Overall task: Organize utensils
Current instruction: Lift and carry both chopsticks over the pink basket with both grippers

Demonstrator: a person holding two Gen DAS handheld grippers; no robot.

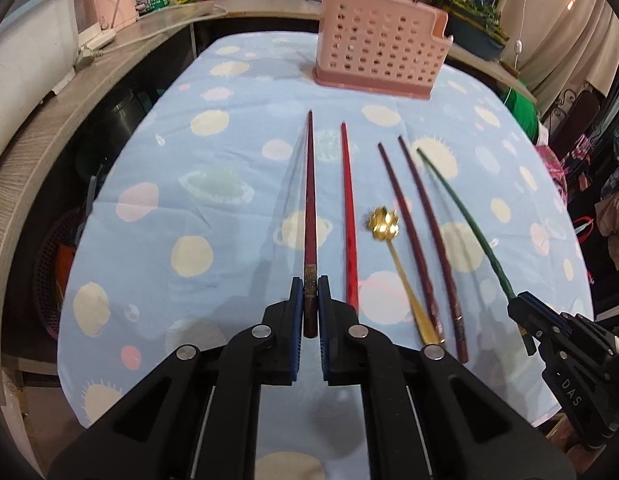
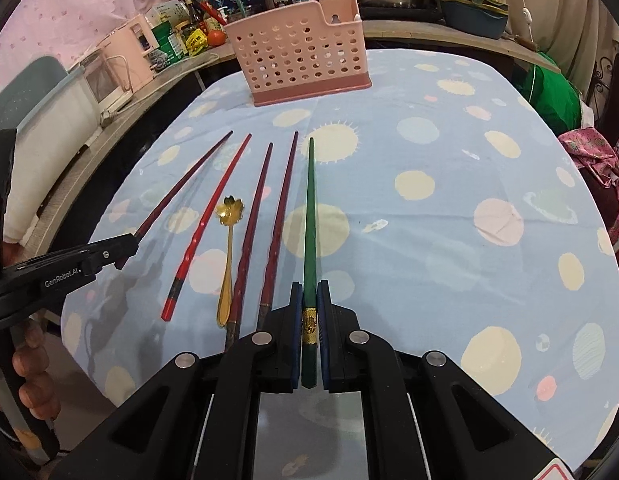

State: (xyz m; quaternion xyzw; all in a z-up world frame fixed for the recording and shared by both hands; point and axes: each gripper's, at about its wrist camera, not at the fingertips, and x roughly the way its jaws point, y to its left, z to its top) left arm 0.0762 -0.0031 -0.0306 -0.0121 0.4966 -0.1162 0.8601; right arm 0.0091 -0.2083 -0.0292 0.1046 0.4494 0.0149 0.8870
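My left gripper [image 1: 310,280] is shut on the thick end of a dark red chopstick [image 1: 309,200], which points away toward the pink perforated basket [image 1: 379,60]. My right gripper [image 2: 309,285] is shut on a green chopstick [image 2: 310,216] with a gold band. Both chopsticks seem slightly raised off the cloth. Between them on the cloth lie a bright red chopstick [image 1: 348,216], a gold flower-shaped spoon [image 1: 383,224] and two maroon chopsticks [image 1: 409,232]. The right gripper [image 1: 519,304] also shows at the right edge of the left wrist view. The left gripper [image 2: 125,248] appears at the left of the right wrist view.
The table carries a light blue cloth with planet prints [image 1: 189,160]. A wooden counter [image 1: 69,92] curves round its left and far sides, crowded with jars, a tomato, pots and a cooker. A person's hand [image 2: 29,360] holds the left gripper's handle.
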